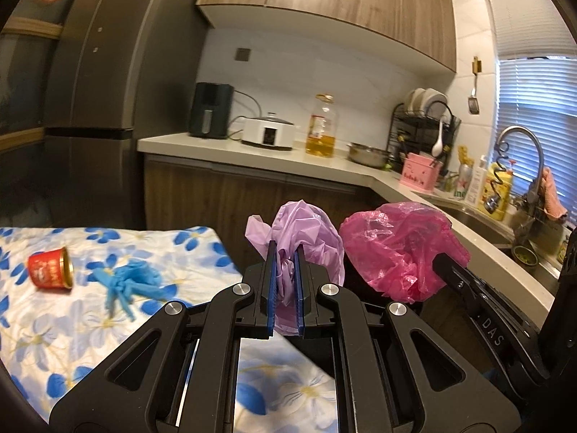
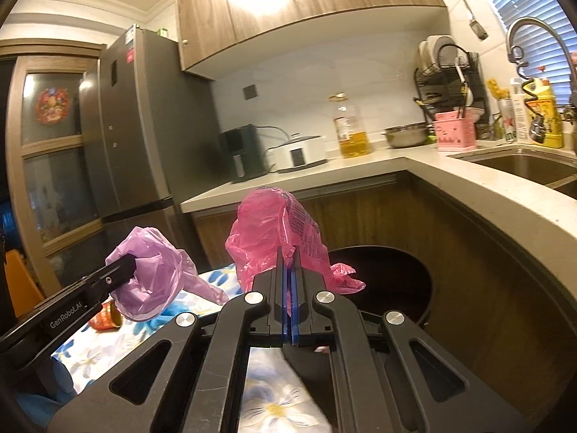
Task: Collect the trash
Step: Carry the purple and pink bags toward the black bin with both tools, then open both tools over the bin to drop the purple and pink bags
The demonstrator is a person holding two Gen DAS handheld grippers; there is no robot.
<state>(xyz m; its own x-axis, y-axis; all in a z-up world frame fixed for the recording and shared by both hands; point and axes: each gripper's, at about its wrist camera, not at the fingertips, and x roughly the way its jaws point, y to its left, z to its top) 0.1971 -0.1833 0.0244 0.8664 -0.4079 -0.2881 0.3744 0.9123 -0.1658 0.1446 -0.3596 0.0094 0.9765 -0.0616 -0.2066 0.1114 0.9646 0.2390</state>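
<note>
Left gripper (image 1: pixel 285 252) clamps the lilac plastic bag (image 1: pixel 306 231), held up past the floral cloth's (image 1: pixel 173 252) edge | right gripper (image 2: pixel 288 256) pinches the pink plastic bag (image 2: pixel 267 231) before the black bin (image 2: pixel 389 281) | red can (image 1: pixel 50 269) and blue glove (image 1: pixel 126 281) lie on the cloth

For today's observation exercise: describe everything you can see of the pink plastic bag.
The pink plastic bag is thin, translucent, crumpled film with dark print on one side. It is bunched upright, pinched between the closed blue pads of the right gripper, in the air above the edge of the floral cloth, beside the purple bag.
</note>
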